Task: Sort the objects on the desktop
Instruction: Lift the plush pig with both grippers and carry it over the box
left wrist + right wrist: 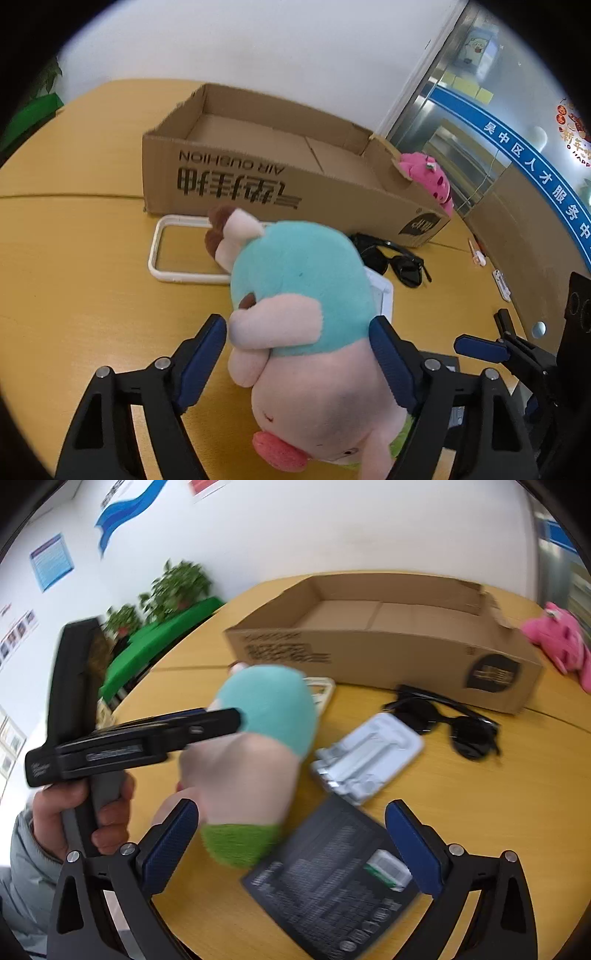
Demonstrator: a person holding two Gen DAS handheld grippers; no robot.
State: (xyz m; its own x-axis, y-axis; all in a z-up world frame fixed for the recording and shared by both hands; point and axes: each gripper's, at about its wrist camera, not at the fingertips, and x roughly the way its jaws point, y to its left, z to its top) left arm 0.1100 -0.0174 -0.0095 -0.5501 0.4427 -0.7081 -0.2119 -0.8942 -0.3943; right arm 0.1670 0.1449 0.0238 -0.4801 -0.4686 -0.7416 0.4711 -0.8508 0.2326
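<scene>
Across the upper half of the left wrist view, an open cardboard box (280, 170) sits on the yellow desk (74, 295), its near wall printed upside down with "AIR CUSHION" above large Chinese characters and a dark round logo toward the lower right corner; the box looks empty. Below it, filling the centre and bottom of the frame, a plush toy (306, 314) with a teal body, pale pink limbs and a pink snout sits between the blue pads of the left gripper (299, 354), whose tongs press the toy's flanks and appear clamped on it. It is judged light, soft and compressible, unlikely to slip or break, and best held across its thick middle as now. In the right wrist view, the right gripper (291, 842) stands with tongs wide apart and holding nothing, above a dark printed card (332, 886) whose text is too blurred to read. Behind it lie a white plastic tray (369, 757) and black sunglasses (450, 723). A pink plush (561, 642) rests at the right edge, beside the box.
</scene>
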